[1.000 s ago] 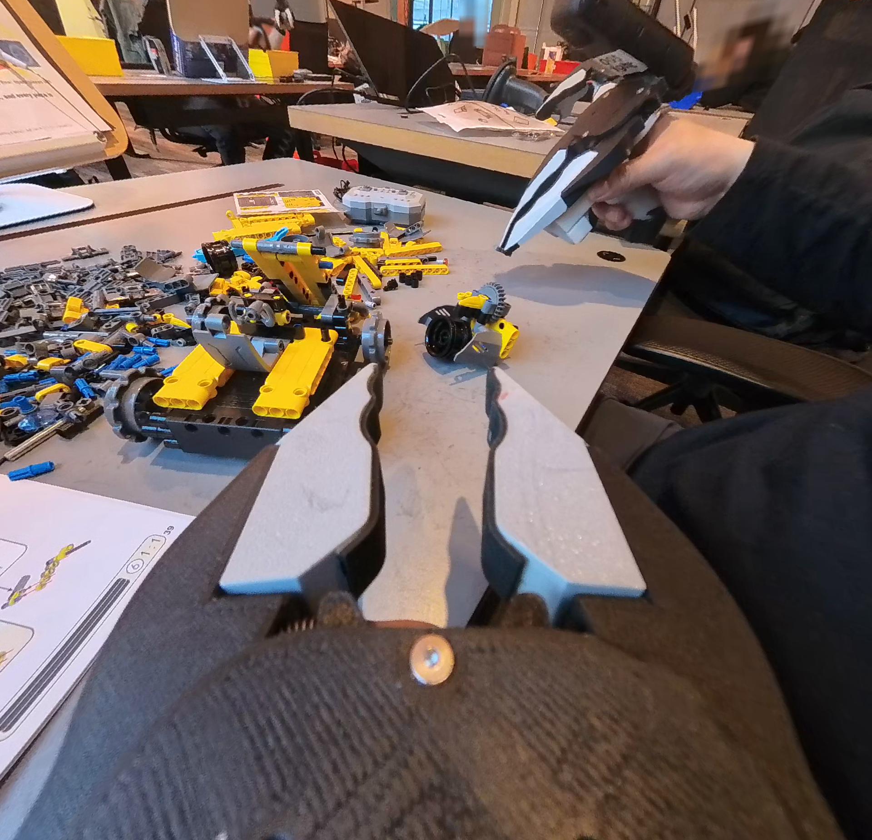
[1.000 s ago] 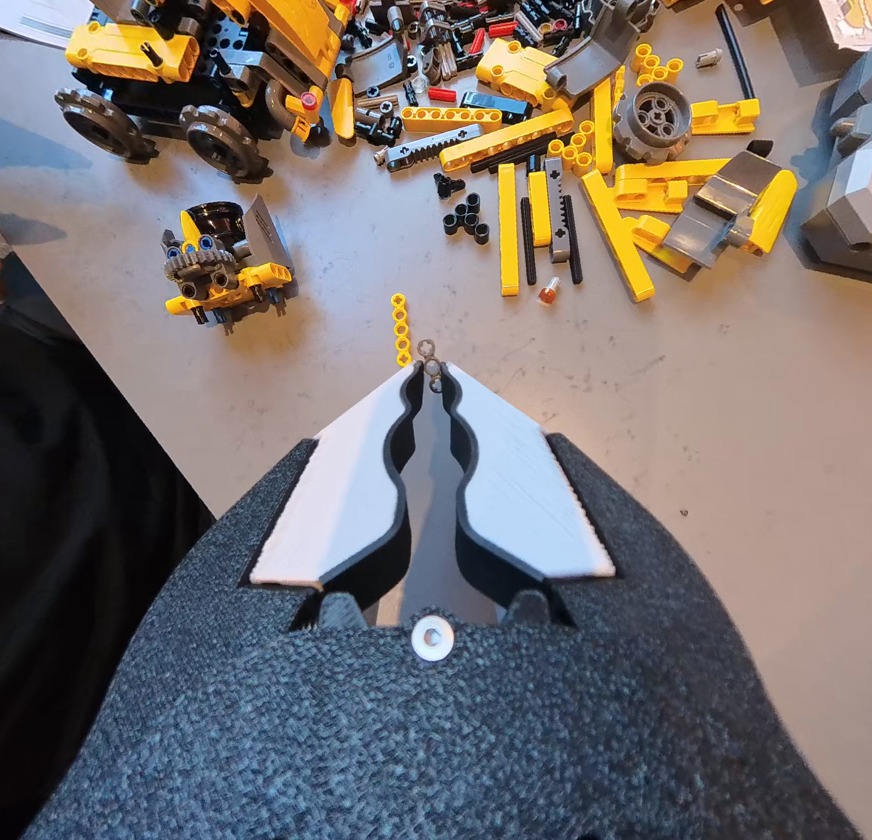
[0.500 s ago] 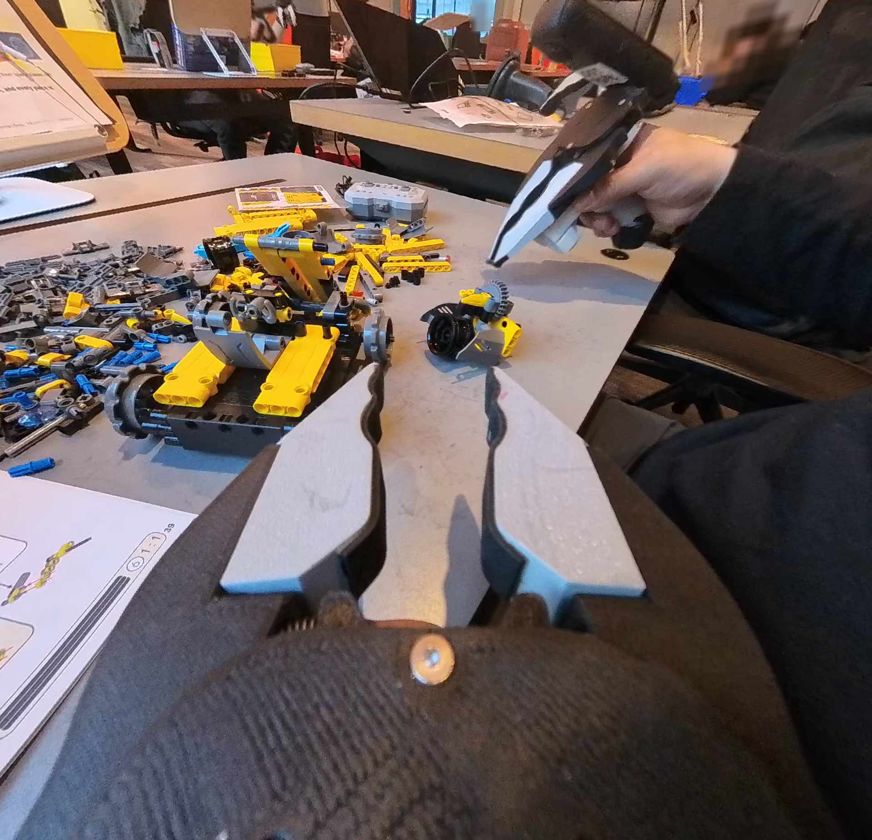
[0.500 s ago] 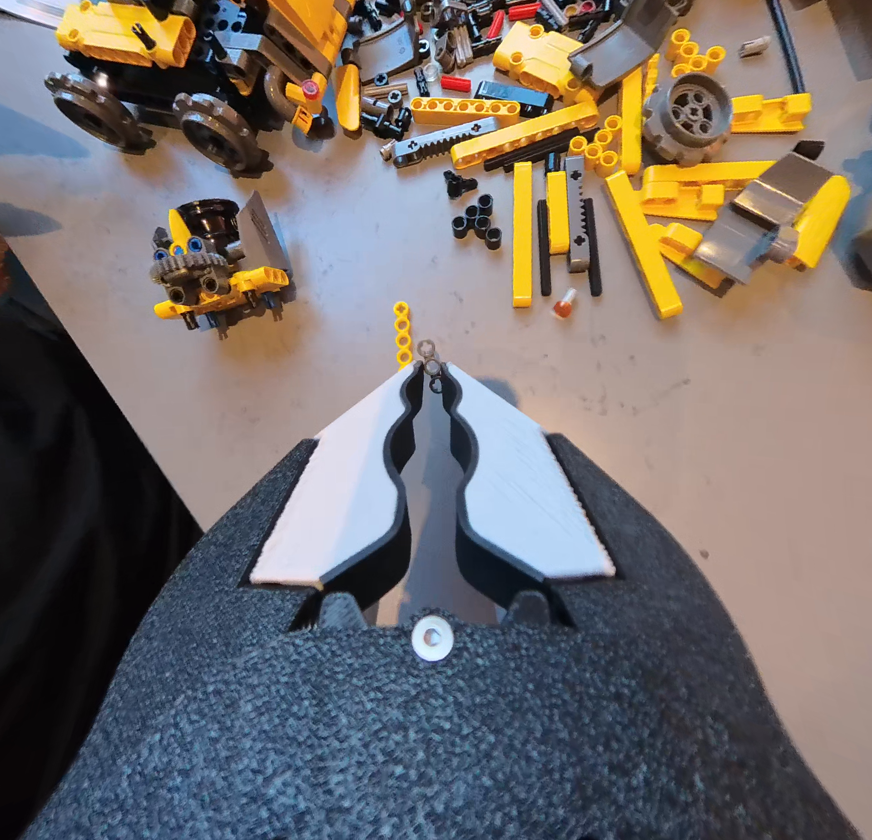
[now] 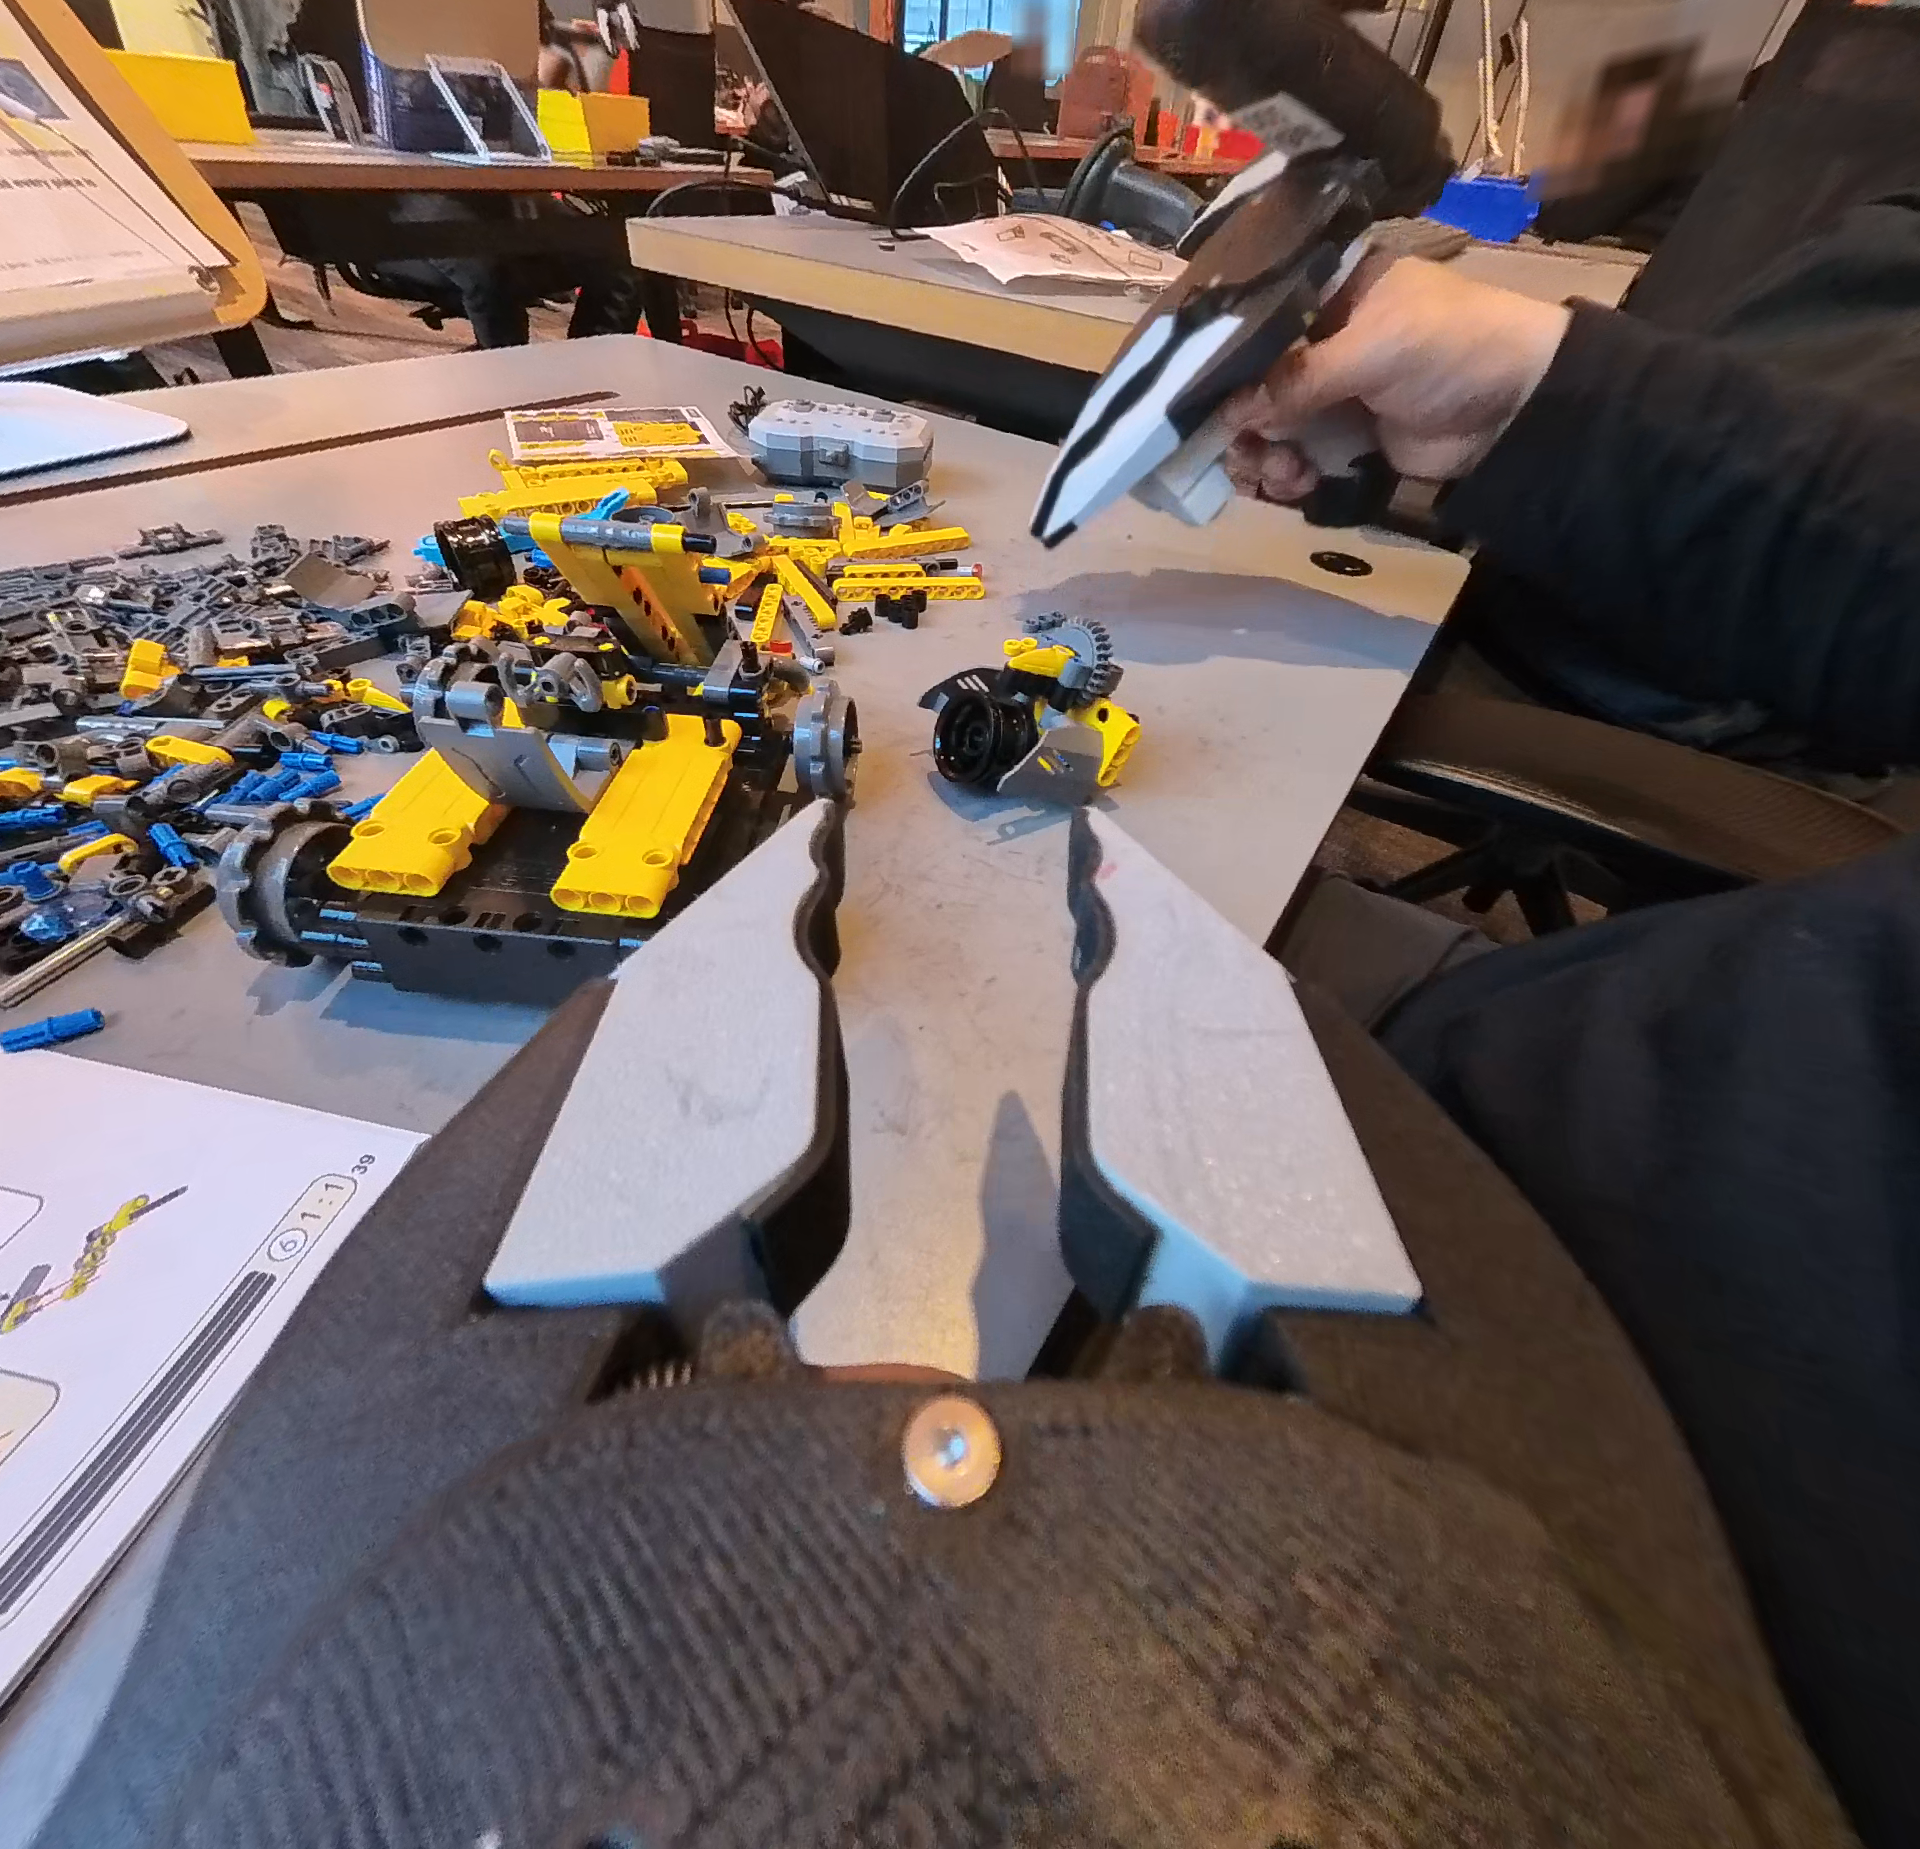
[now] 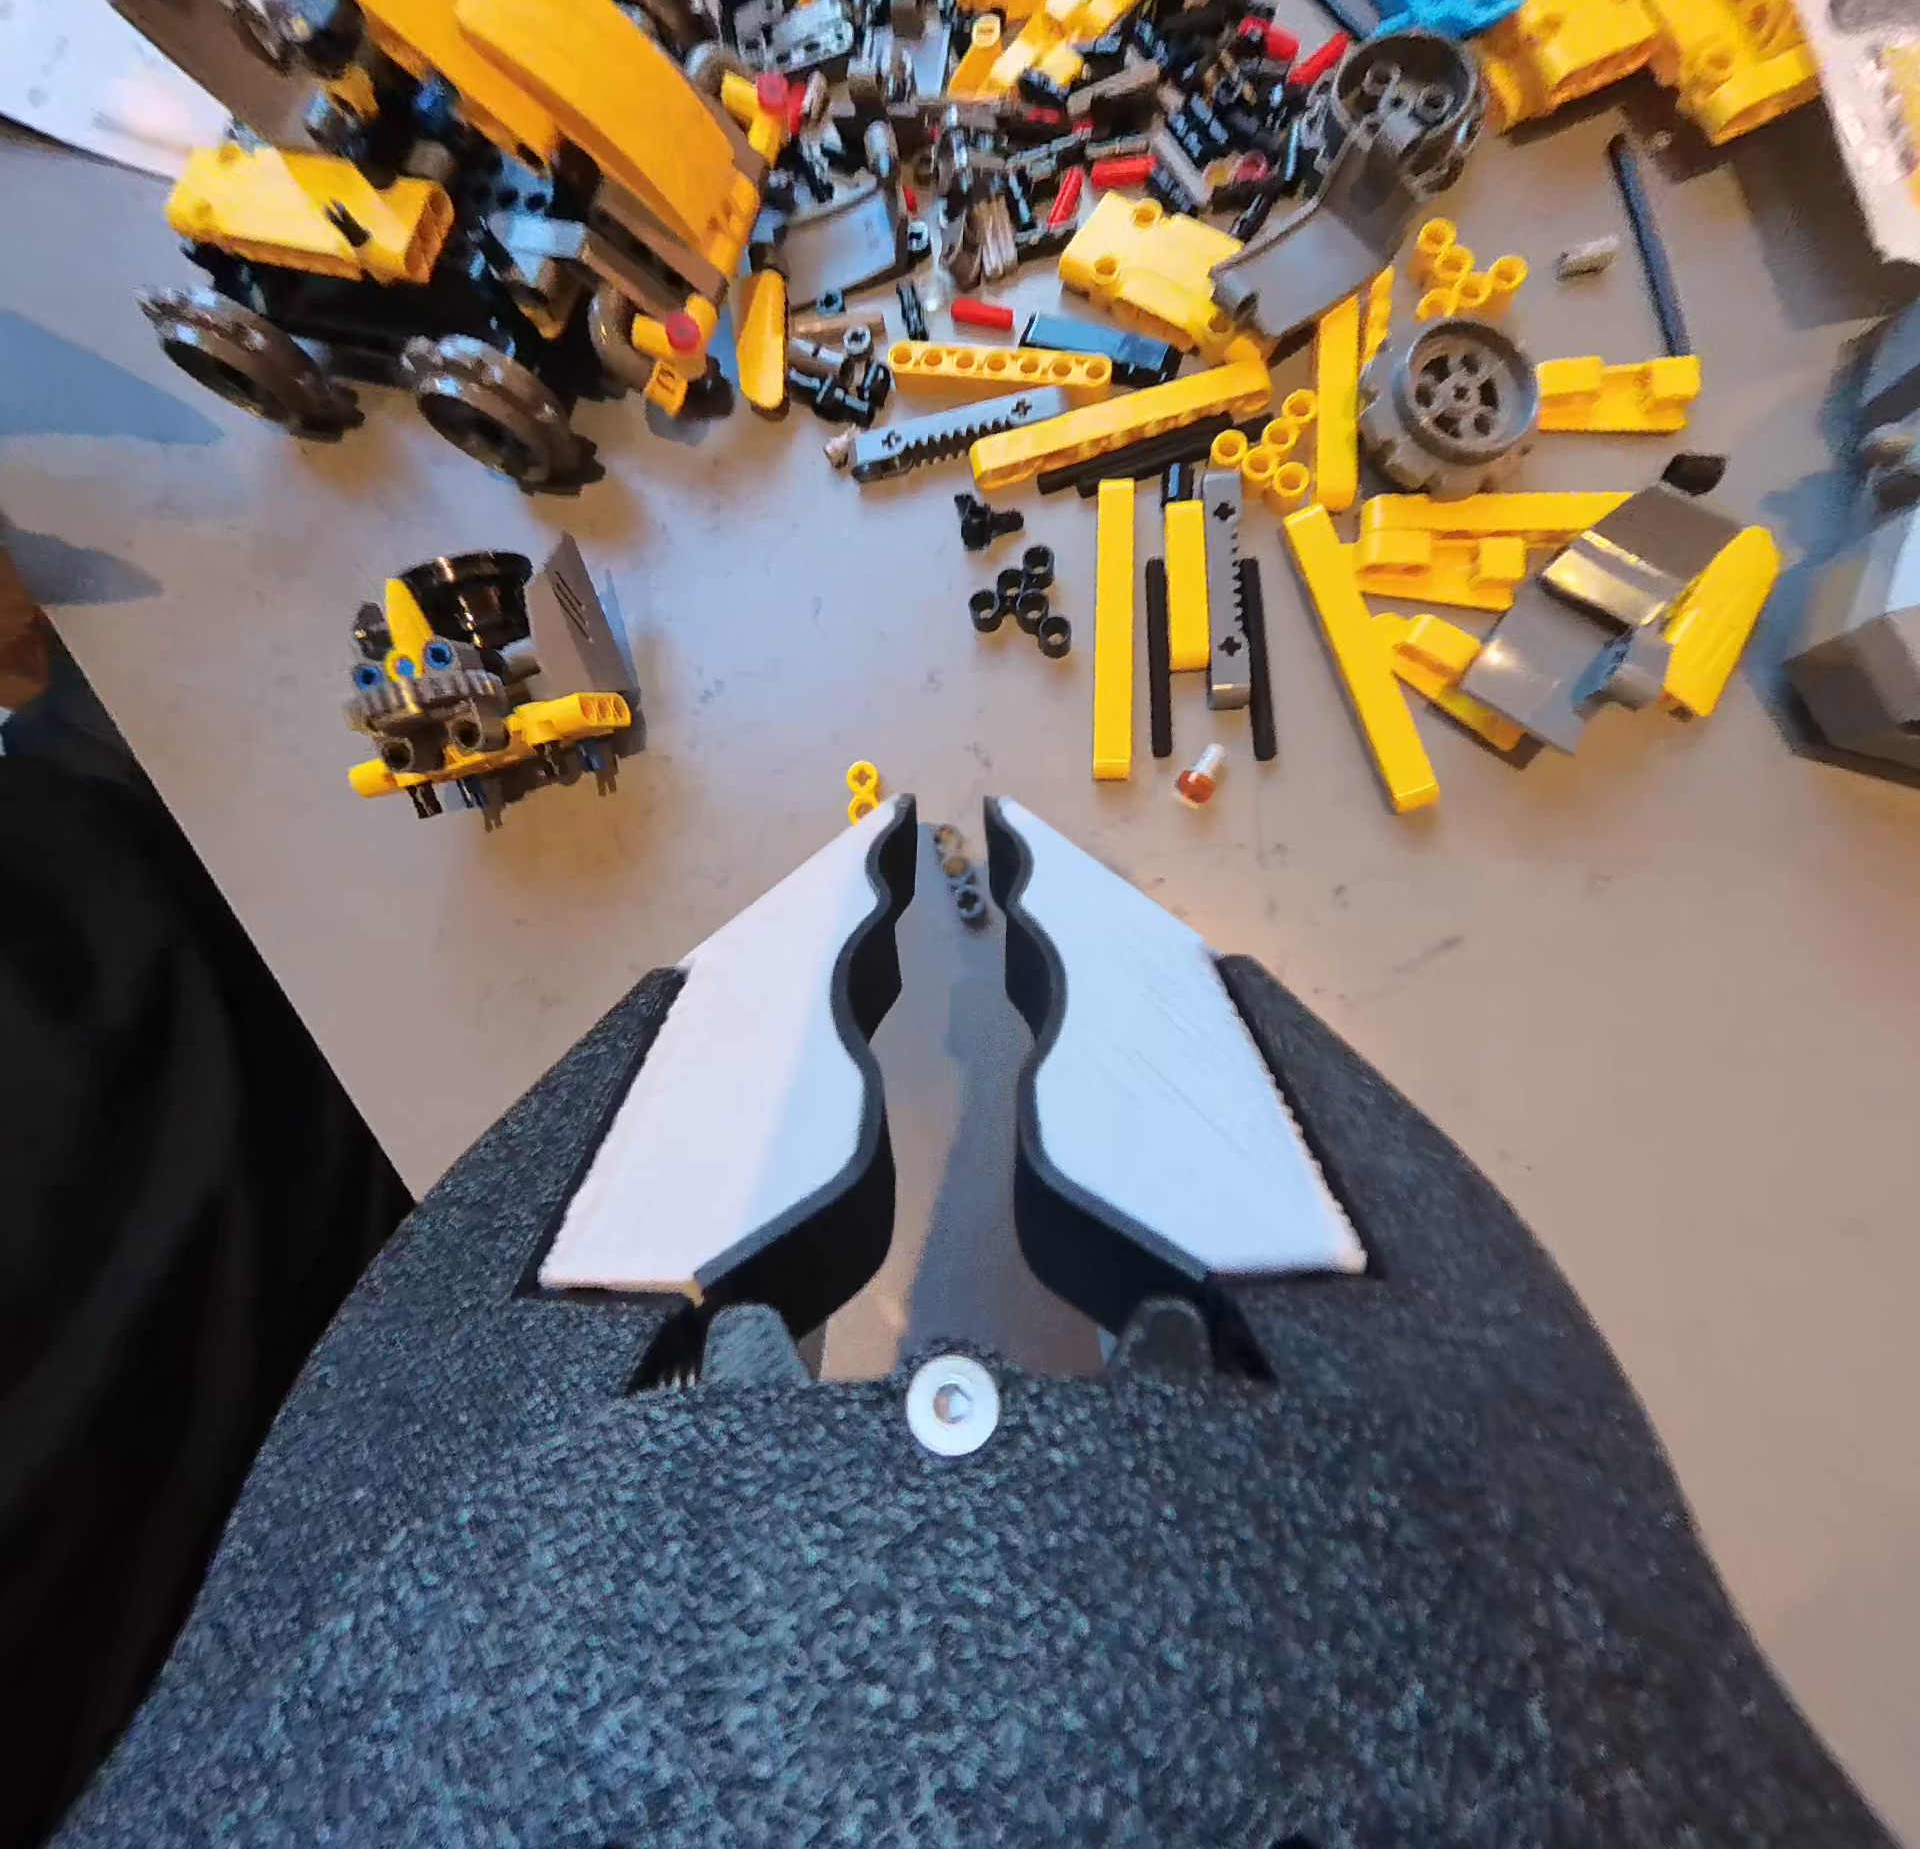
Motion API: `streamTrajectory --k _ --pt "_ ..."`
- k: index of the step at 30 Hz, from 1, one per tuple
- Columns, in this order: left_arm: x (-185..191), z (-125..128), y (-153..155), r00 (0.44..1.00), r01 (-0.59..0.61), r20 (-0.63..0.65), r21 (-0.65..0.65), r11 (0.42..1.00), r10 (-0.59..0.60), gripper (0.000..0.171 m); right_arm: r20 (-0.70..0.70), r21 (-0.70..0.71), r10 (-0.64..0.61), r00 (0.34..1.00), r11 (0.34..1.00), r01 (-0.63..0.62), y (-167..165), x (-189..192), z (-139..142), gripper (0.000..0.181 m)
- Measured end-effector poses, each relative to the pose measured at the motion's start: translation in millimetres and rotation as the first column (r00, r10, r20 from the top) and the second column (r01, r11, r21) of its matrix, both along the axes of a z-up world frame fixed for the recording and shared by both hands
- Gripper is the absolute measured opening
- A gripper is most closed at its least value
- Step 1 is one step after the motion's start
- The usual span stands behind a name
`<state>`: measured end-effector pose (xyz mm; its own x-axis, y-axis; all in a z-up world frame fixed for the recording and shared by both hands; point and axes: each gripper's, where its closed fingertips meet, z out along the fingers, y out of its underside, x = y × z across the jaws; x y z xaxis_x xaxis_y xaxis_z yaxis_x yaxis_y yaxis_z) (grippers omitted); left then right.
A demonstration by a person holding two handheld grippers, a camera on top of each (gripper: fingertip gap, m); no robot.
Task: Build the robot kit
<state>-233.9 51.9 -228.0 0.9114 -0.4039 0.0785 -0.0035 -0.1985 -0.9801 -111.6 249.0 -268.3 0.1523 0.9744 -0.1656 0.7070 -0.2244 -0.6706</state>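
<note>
- Far left, a booklet (image 5: 156, 1280) lies open at the near edge of the table (image 5: 1247, 677), with a pile of loose parts (image 5: 156, 677) beyond it.
- Right of the pile stands the half-built vehicle (image 5: 540, 791). Its near wheel is just beside my left fingertip.
- My left gripper (image 5: 951, 823) hovers low over bare table, jaws wide apart and holding nothing.
- Just beyond its tips sits a small assembly (image 5: 1029, 729) of black hub, gear and yellow pieces, apart from the vehicle and near the table's right edge. A careless sweep of this gripper could push it off.
- Farther right, my right gripper (image 5: 1049, 526) is held in my hand (image 5: 1403, 386) above the table, pointing down.
- In its own view the jaws are parted only a little. A tiny grey link (image 6: 961, 880) shows in the gap and seems to touch neither pad, so I judge that nothing is gripped. I cannot tell whether it rests on the table.
- A short yellow beam (image 6: 862, 786) lies just left of the left fingertip, half hidden by it.
- The link is small and loose. If it bounces, it could roll under the beam or off the near edge, and closing off-centre could flick it away.
- Well to the right lie rows of yellow beams (image 6: 1195, 615).
</note>
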Motion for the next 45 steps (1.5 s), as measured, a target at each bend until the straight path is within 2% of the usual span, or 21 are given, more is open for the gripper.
streamTrajectory --k 13,18,29,34,38,40,42,45 --pt "2 0 -2 1.0 0.012 -0.016 -0.001 1.0 -0.012 0.041 -0.157 0.138 0.011 0.988 0.99 0.011 6 -36 32 0.018" --pt "2 -1 -1 1.0 0.013 -0.014 -0.006 1.0 -0.013 0.04 -0.183 0.134 -0.001 0.983 0.991 0.026 6 -39 34 0.02" --pt "1 -2 0 1.0 0.002 -0.018 -0.01 1.0 -0.003 0.04 -0.302 0.085 -0.124 0.945 0.984 0.156 29 -40 38 0.042" --pt "2 -5 3 1.0 0.001 -0.013 -0.022 1.0 -0.001 0.04 -0.256 0.125 -0.13 0.958 0.978 0.166 45 -32 25 0.044" --pt "2 -8 5 1.0 0.006 -0.005 -0.047 0.999 -0.006 0.04 -0.131 0.204 -0.13 0.983 0.967 0.155 67 -21 3 0.044" --pt "2 -8 6 1.0 0.009 0.008 -0.056 0.998 -0.009 0.04 -0.105 0.195 -0.125 0.987 0.97 0.143 73 -23 -3 0.044" --pt "2 -8 6 1.0 0.012 0.02 -0.061 0.998 -0.011 0.04 -0.126 0.184 -0.104 0.987 0.975 0.126 74 -31 -1 0.036" --pt "2 -8 6 0.999 0.017 0.031 -0.063 0.998 -0.016 0.04 -0.126 0.235 -0.113 0.986 0.962 0.14 86 -40 1 0.004"
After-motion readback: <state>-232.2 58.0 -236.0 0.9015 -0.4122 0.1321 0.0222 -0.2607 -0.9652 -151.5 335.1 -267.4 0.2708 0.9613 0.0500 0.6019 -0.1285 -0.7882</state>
